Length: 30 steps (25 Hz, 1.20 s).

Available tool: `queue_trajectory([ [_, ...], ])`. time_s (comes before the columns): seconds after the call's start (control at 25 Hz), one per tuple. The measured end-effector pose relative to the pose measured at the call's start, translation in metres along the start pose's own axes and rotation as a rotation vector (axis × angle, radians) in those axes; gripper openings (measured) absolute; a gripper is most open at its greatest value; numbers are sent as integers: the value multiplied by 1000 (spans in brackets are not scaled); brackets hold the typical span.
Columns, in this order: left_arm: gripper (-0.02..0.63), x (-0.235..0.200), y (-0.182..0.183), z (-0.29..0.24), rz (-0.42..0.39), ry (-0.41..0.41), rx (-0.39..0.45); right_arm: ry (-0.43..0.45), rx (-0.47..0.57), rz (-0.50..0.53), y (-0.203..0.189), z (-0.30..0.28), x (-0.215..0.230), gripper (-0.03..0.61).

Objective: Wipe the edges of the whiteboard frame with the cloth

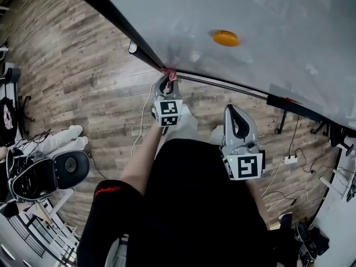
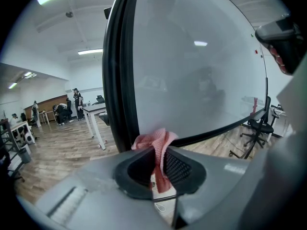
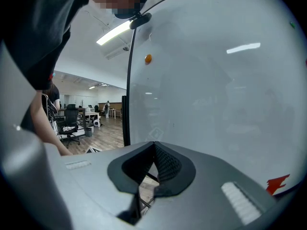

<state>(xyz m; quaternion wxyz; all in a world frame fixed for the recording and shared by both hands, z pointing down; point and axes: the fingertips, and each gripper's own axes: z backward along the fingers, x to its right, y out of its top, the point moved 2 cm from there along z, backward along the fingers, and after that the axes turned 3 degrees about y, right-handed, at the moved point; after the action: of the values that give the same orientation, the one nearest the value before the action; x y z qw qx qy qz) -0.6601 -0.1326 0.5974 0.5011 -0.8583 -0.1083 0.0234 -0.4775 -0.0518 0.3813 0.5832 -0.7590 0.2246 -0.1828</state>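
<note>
The whiteboard (image 1: 261, 15) fills the upper right of the head view, and its black frame (image 1: 119, 24) runs down to a lower corner. A pink cloth (image 1: 170, 73) is pressed on that corner, with my left gripper (image 1: 168, 78) shut on it. In the left gripper view the cloth (image 2: 156, 145) bunches between the jaws against the frame (image 2: 117, 80). My right gripper (image 1: 232, 109) hangs lower, apart from the board's bottom edge. In its own view the right gripper (image 3: 154, 145) is shut with nothing in it, facing the board surface (image 3: 216, 90).
An orange magnet (image 1: 226, 38) sticks on the board. An office chair (image 1: 50, 174) stands on the wood floor at lower left. Cables and a power strip (image 1: 290, 159) lie at the right near the board's stand. Far off are tables (image 2: 96, 111) and people (image 2: 67, 110).
</note>
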Motion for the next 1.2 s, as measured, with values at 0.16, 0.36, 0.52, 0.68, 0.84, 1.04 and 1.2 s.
queue_trajectory([
  [0.16,41,0,-2,-2,16,26,-6,-19,-4,8,-1,10,10,2],
  [0.36,41,4,6,-1,11,45,-8,-51,-7,-15,-7,23,24,2],
  [0.52,41,14,8,0,-36,11,-1,-49,-5,-17,-9,26,25,2],
  [0.68,41,22,12,0,-28,11,5,-52,-2,-35,-12,29,26,2],
  [0.84,41,31,13,-1,-30,-2,4,-53,1,-38,-13,32,30,2],
  [1.04,41,39,13,-1,-46,-18,4,-57,0,-40,-16,37,33,2],
  [1.2,41,46,14,-3,-48,-21,0,-65,-5,-49,-20,44,41,2],
])
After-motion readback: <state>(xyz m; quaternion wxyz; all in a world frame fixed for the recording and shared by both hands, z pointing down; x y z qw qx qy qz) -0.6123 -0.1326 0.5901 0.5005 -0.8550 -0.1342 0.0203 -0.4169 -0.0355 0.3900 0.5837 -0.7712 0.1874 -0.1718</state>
